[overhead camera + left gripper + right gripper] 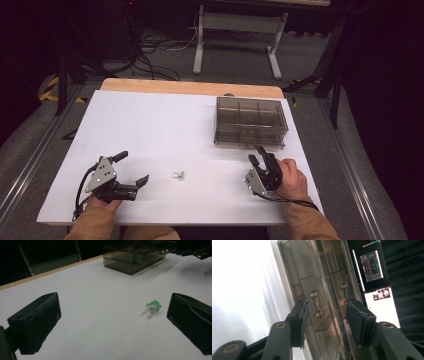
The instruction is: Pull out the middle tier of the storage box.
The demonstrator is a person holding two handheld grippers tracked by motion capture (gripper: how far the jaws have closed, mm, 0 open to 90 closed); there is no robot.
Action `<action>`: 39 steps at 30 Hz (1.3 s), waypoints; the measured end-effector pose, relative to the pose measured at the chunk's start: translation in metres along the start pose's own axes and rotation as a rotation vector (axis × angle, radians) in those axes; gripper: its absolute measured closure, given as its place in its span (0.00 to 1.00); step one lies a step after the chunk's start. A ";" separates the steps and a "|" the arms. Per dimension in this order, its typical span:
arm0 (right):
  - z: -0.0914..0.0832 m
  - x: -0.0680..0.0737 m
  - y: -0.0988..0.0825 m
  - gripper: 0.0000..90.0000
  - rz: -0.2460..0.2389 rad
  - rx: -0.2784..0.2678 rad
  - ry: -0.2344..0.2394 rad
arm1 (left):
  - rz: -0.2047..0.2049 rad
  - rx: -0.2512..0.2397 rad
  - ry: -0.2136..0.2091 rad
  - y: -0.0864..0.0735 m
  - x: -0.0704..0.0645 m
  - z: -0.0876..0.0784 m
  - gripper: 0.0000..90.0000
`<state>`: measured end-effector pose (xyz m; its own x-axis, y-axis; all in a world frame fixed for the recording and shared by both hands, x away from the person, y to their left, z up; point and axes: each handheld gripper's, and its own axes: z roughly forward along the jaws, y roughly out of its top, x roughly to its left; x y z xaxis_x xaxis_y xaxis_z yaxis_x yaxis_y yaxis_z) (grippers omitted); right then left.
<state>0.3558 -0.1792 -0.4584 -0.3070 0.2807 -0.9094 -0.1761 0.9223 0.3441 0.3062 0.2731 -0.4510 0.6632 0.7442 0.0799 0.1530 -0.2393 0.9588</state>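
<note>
**A:** ok so nearest the person: two black grippers, one per hand. The left gripper (134,168) sits at about 7 o'clock on the table (150,120), jaws spread wide, nothing between them. Blocky matte pads, kinda rubbery looking, and a grey three-cornered plate on top.

**B:** and the right one?

**A:** The right gripper (258,154) is at about 4 o'clock, jaws apart, not pinching anything. In its own view the little metal drawer handle (316,304), a bar with two round knobs, shows between the jaw tips but clear of the pads.

**B:** what about that tiny thing in the middle?

**A:** one small clear plastic piece with a green end (178,174), lying at roughly 6 o'clock, well apart from both grippers. Too small to tell its exact shape.

**B:** farther back?

**A:** one smoky see-through plastic box (251,121) at about 2 o'clock, boxy, divided into compartments, just beyond the right gripper. The table is smooth white with a wooden far edge.
</note>
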 end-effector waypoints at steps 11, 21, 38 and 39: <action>-0.015 -0.017 0.005 0.43 0.204 -0.108 0.088 | 0.000 0.001 0.001 0.000 0.000 0.000 0.00; -0.025 -0.030 0.003 0.42 0.392 -0.215 0.179 | 0.000 0.000 0.003 0.000 0.000 0.000 0.00; -0.023 -0.043 0.000 0.40 0.515 -0.279 0.305 | 0.000 0.000 0.001 0.000 0.000 0.000 0.00; -0.022 -0.045 -0.001 0.40 0.531 -0.282 0.334 | 0.000 0.000 0.001 0.000 0.000 0.000 0.00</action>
<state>0.3492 -0.1985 -0.4128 -0.6830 0.5368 -0.4953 -0.1450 0.5650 0.8122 0.3062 0.2729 -0.4510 0.6628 0.7445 0.0802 0.1528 -0.2394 0.9588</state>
